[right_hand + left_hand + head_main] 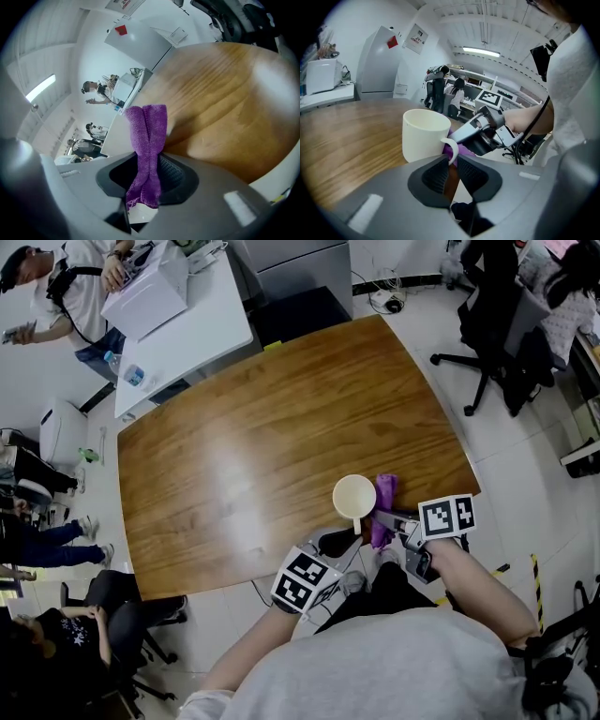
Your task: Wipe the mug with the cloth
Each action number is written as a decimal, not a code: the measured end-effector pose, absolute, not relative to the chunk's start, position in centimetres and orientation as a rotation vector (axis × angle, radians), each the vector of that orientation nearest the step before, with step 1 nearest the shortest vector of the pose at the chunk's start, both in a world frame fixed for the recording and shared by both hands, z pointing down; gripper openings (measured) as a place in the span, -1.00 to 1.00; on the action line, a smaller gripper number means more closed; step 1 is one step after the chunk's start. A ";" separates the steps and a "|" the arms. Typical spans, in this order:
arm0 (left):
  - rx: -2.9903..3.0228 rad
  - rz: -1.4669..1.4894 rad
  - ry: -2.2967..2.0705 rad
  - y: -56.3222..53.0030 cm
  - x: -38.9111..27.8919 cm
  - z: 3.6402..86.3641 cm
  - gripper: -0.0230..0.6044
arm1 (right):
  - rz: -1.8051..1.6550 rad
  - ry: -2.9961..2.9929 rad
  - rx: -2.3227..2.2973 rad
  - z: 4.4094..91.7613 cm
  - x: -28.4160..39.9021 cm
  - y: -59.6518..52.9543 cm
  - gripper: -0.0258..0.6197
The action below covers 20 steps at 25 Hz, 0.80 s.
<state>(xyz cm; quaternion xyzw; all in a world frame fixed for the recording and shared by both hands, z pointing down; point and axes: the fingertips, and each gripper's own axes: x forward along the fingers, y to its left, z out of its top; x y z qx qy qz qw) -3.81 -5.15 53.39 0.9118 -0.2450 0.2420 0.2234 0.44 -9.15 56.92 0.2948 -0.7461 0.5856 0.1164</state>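
A cream mug (pixel 354 495) stands near the front edge of the wooden table (pixel 262 427). In the left gripper view the mug (pixel 424 135) is upright and its handle (pixel 451 149) sits between the jaws of my left gripper (pixel 451 165), which is shut on it. My right gripper (pixel 149 165) is shut on a folded purple cloth (pixel 149 136) that sticks up out of its jaws. In the head view the cloth (pixel 385 493) lies against the mug's right side, and the right gripper (pixel 384 521) is just right of the left gripper (pixel 349 538).
The table's front edge (pixel 281 563) runs right under both grippers. A white table (pixel 202 320) with a person beside it stands at the back left. A black office chair (pixel 497 324) is at the back right, and seated people are at the left.
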 end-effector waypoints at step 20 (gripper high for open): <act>2.510 0.650 -0.586 -5.3 -2.3 53.2 -0.76 | 1.993 -2.374 0.889 50.2 0.3 -8.5 -0.53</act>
